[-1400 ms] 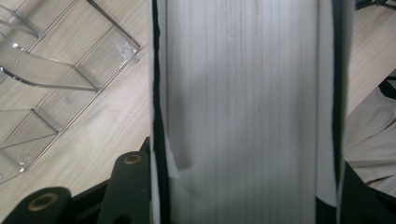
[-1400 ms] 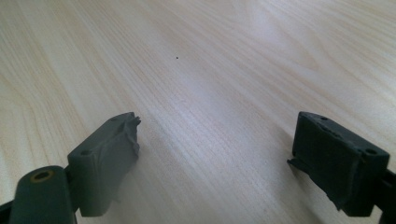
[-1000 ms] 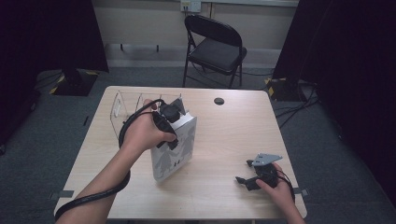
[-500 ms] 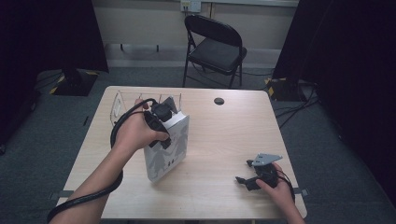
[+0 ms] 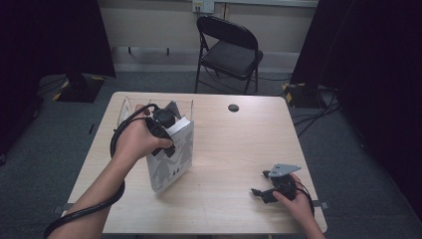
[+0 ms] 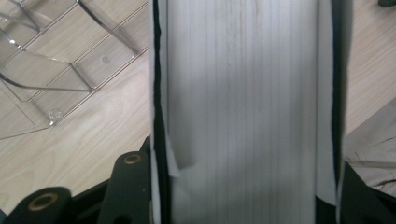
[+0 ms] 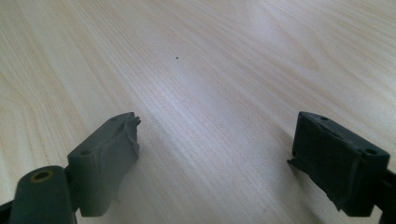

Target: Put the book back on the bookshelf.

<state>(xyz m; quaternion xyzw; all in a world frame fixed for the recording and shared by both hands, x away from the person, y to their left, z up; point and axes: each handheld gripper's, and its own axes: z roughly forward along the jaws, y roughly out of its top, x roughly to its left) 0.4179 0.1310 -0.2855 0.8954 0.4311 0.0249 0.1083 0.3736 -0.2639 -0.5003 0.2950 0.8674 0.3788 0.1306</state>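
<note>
A thick white book [image 5: 172, 160] stands on the wooden table [image 5: 239, 149], leaning a little. My left gripper [image 5: 165, 135] comes down on its top edge and is shut on it. In the left gripper view the book's pale page edge [image 6: 243, 93] runs up between the two black jaws of the left gripper [image 6: 245, 191], which press on both covers. My right gripper [image 5: 262, 183] lies at the table's front right in a hand. In its own view the right gripper [image 7: 215, 154] stands open over bare wood, with nothing between the jaws.
A clear plastic rack [image 5: 130, 105] with upright dividers stands just behind the book at the table's back left, also seen as the clear rack [image 6: 51, 60]. A small black disc [image 5: 233, 107] lies near the far edge. A folding chair [image 5: 226, 50] stands beyond the table.
My left hand has carried the book a little to the left, closer to the rack's front. The right gripper has stayed put.
</note>
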